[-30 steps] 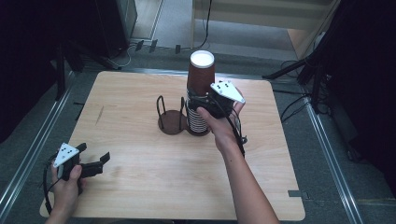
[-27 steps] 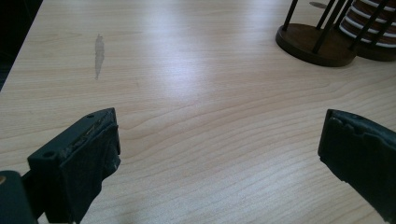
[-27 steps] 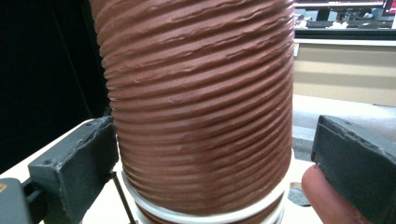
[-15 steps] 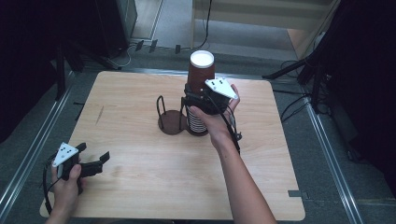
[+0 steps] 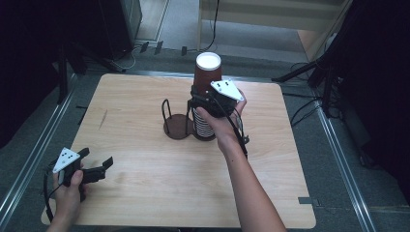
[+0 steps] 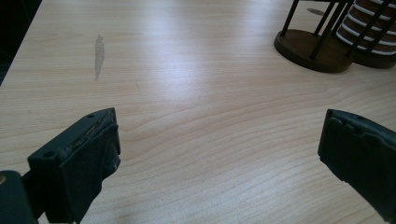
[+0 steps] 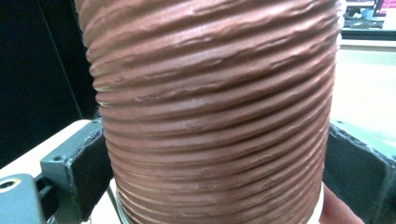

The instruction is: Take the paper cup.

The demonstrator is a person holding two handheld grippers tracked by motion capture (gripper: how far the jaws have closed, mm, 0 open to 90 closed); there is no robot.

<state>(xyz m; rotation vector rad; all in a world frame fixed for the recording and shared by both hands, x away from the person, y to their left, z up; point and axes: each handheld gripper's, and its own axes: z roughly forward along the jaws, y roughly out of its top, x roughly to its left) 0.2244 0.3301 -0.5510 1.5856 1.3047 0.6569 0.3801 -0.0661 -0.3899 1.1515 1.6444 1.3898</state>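
Right gripper view showed the ribbed brown paper cup [image 7: 212,112] between the right gripper [image 5: 205,99]'s jaws, which straddled its sides, topping the cup stack [image 5: 204,124] at the table's far centre. Light and crushable, it probably wanted a gentle mid-wall squeeze. The left gripper [image 5: 96,166] sat open, near left.

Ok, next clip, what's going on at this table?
A person works a gripper in each hand. The right gripper is around the top brown ribbed cup of a stack standing in a dark wire holder mid-table; its jaws flank the cup on both sides, though full contact is not clear. The left gripper sits open near the table's front left corner, holding nothing.
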